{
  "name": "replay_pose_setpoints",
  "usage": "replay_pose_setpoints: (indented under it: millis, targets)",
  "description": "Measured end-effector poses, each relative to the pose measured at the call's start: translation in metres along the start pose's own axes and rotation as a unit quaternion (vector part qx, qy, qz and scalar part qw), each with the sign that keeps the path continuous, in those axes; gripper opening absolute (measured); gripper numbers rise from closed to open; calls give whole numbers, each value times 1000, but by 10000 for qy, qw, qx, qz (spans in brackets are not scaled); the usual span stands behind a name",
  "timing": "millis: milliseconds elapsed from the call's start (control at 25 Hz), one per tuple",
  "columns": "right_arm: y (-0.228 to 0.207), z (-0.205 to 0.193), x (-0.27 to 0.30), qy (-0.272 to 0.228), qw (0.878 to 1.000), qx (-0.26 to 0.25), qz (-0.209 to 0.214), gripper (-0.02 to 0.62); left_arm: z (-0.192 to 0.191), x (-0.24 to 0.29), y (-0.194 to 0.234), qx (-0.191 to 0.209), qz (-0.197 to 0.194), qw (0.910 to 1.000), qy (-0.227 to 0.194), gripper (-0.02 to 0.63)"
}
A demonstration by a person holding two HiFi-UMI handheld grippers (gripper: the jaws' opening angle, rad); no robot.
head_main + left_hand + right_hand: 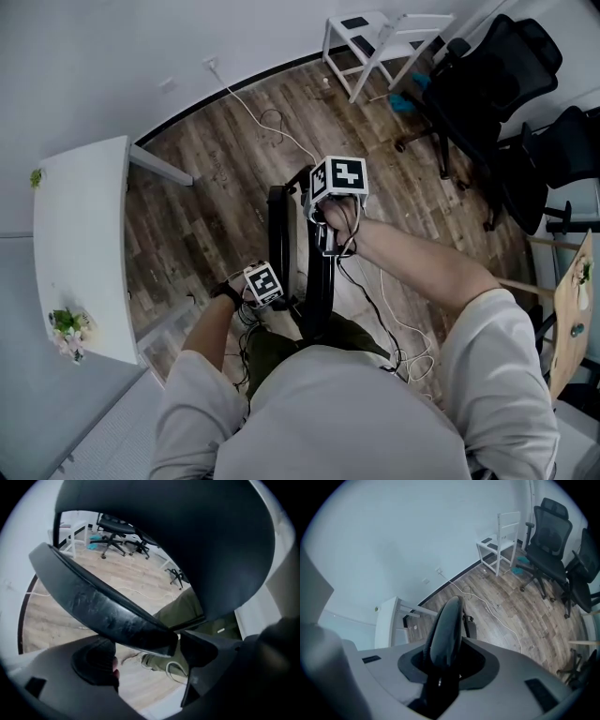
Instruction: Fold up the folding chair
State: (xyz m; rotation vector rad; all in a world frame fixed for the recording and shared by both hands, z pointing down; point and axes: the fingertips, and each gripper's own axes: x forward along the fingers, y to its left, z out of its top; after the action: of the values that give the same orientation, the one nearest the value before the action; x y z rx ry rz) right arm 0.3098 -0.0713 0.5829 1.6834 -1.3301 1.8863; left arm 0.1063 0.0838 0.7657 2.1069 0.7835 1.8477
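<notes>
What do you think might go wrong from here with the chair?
The chair stands upright, held by its thin top edge in the right tool; it may slip and topple. The left tool sits against a chair edge and may get pinched. Cables on the floor could snag.

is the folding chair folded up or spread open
Nearly folded: in the head view the folding chair stands upright with its black panels close together, a slim gap between.

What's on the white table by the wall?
A flower bunch at the near end of the white table, a tiny green thing at the far end. What lies beneath its top is hidden.
</notes>
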Motion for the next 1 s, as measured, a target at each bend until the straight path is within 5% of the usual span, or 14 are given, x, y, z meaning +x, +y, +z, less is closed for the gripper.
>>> replay_pose_setpoints:
  millis: [240, 480, 600, 720, 840, 920, 1000]
  targets:
    - [7, -1, 0, -20, 9997, 197, 120, 147, -12, 4, -7, 1108, 50, 9866, 1197, 423]
    - [13, 0, 0, -41, 9993, 323, 166, 164, -1, 10, -8, 1721, 203, 9719, 1590, 423]
    - [11, 0, -2, -10, 9994, 283, 215, 166, 1, 11, -9, 1586, 234, 9748, 1553, 423]
    - [12, 0, -2, 139, 9994, 52, 302, 173, 1, 3, -3, 914, 449, 9898, 996, 423]
    - [10, -1, -2, 271, 9991, -102, 303, 173, 14, -44, 0, -208, 752, 9963, -347, 423]
    - [7, -1, -3, 314, 9989, -156, 304, 173, 31, -91, -22, -1063, 539, 9800, -1595, 423]
    - [5, -1, -3, 366, 9987, -212, 299, 173, 50, -138, -51, -1632, 368, 9486, -2688, 424]
